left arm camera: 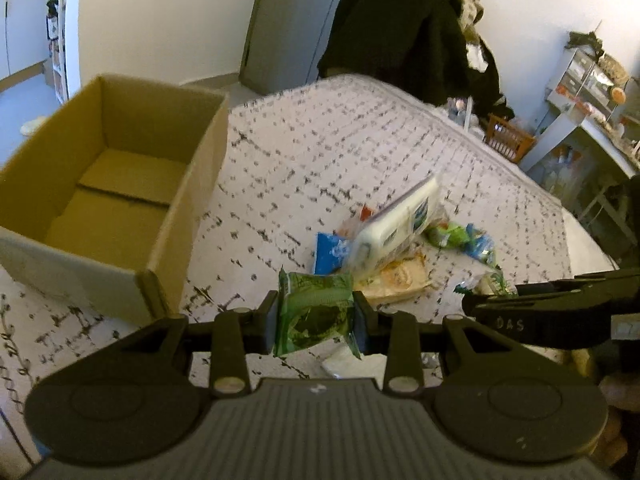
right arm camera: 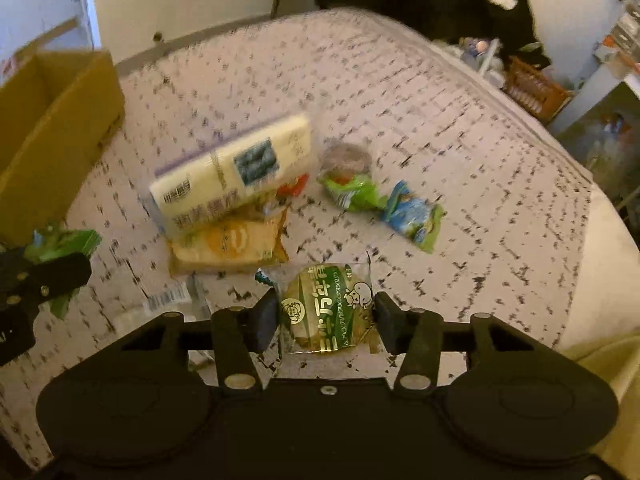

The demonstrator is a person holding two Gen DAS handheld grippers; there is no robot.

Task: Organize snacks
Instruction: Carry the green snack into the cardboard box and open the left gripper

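1. The left gripper (left arm camera: 316, 322) is closed on a green packet (left arm camera: 314, 312), pinched at its two side edges. Held that way the packet hangs flat and face-up between the pads, clear of the bed (left arm camera: 360, 140), which suits carrying it over the wall of the box (left arm camera: 176, 216).
2. The box sits open on the bed to the left of the pile. It looks empty, its bottom flaps bare, so I judge the sorting has hardly begun.
3. The right gripper (right arm camera: 326, 316) grips a round cake (right arm camera: 326, 312) in a clear wrapper, also by opposite sides. It appears lifted just above the bed, though the height is hard to tell.
4. The cake is tan with a green band of gold lettering and a small cartoon figure. The wrapper is thin and crinkly, so it probably slips unless the pads press on the cake itself.
5. The green packet is glossy, with a dark printed picture and serrated ends.
6. The other snacks lie in a loose heap right of the box: a white pack (right arm camera: 234, 168) leaning on an orange bag (right arm camera: 230, 246), and a lime packet (right arm camera: 352, 192) touching a blue packet (right arm camera: 414, 216).
7. Both views are blurred, so finer print is unreadable.
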